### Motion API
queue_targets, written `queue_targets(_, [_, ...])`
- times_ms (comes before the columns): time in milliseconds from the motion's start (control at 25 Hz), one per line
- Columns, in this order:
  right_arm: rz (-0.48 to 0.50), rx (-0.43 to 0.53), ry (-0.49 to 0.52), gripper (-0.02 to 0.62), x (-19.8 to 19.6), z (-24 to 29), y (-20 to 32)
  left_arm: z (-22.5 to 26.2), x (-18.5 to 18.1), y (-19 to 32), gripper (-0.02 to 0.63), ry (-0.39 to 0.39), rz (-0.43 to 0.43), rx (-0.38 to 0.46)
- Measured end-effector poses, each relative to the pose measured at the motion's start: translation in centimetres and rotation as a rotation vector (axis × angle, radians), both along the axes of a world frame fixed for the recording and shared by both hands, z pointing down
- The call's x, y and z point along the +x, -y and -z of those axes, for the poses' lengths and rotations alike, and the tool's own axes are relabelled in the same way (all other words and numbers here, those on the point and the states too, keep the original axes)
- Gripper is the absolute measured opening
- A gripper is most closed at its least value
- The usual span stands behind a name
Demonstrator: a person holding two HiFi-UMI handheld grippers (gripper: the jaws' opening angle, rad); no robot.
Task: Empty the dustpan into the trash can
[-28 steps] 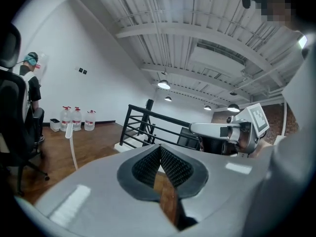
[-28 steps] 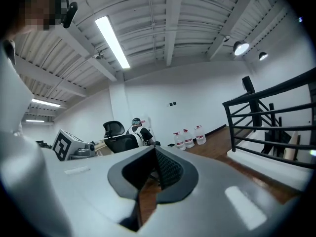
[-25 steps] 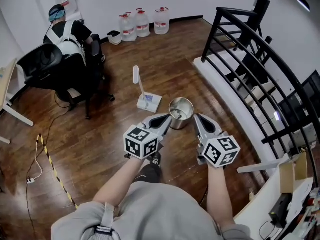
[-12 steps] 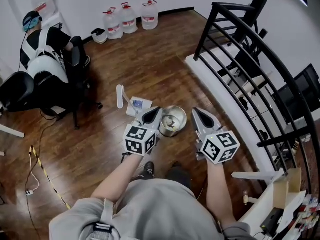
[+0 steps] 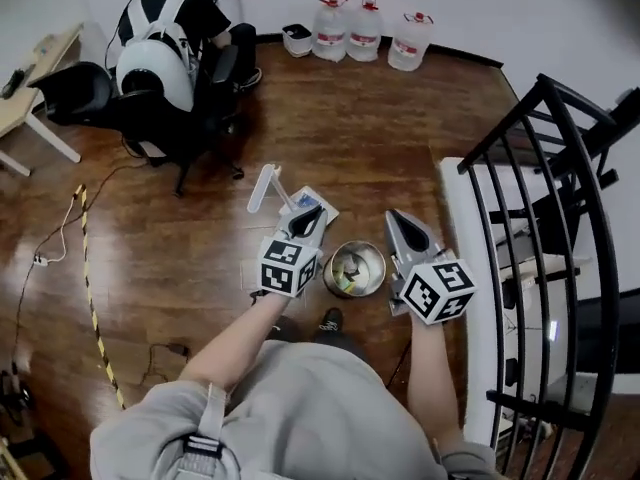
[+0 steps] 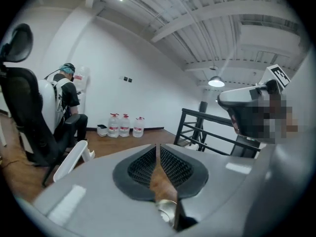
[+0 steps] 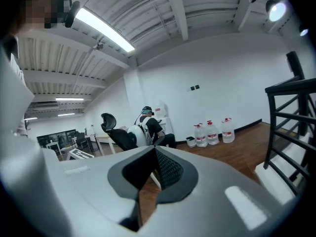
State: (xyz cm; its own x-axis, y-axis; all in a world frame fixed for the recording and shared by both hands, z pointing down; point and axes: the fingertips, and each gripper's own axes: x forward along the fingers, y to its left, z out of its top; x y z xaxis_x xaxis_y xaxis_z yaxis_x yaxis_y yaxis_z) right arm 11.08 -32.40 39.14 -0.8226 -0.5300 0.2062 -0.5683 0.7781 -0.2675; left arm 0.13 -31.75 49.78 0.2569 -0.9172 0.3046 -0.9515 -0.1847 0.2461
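At the far left we see a pale desk [image 5: 38, 66] and a yellow-and-black striped strip [image 5: 92, 298] lying along the wooden floor [image 5: 180, 258]; beyond it a person [image 5: 165, 48] sits with their back to us in a black office chair [image 5: 205, 108]; three water jugs [image 5: 365, 30] stand against the far wall. Nearer us, the white dustpan [image 5: 312, 204] lies on the floor with its long handle [image 5: 264, 187] slanting up to the left; it is held by neither tool. Our left gripper [image 5: 307, 215] hovers over the dustpan's near edge, and we cannot tell whether it touches; in its own view the left gripper [image 6: 158, 154] has its pads pressed together with nothing pinched, the handle off to its left. The round metal trash can [image 5: 379, 259] stands upright on the floor between our two tools, just right of the dustpan, with some litter inside. Our right gripper [image 5: 397, 218] points past the can's right side; its pads [image 7: 168, 169] meet at the tip and grip nothing. A black railing [image 5: 560, 198] runs down the right.
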Motion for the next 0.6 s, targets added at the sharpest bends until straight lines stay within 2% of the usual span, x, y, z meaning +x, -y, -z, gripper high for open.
queue_targets(200, [0.121,-0.027,-0.011,0.000,-3.0,-1.2,1.0,-2.8,-3.6,1.4,0.011,-0.031,0.157,-0.045])
queue_targets(360, [0.178,-0.048,-0.028,0.000,-3.4,-2.0,2.1,-7.4,-7.0,3.0,0.050,-0.020,0.307,-0.117])
queue_targets(440, [0.191,-0.056,-0.037,0.000,-3.3,-2.6,2.7,-9.1,-9.3,3.8,0.116,-0.006,0.400,-0.133])
queue_targets(520, [0.197,-0.065,-0.061,0.000,-3.1,-3.4,3.4,-11.0,-11.5,4.3,0.213,0.006,0.495,-0.154])
queue_targets(600, [0.197,-0.075,-0.086,0.000,-2.5,-4.1,4.2,-13.0,-13.2,4.7,0.270,-0.004,0.573,-0.177])
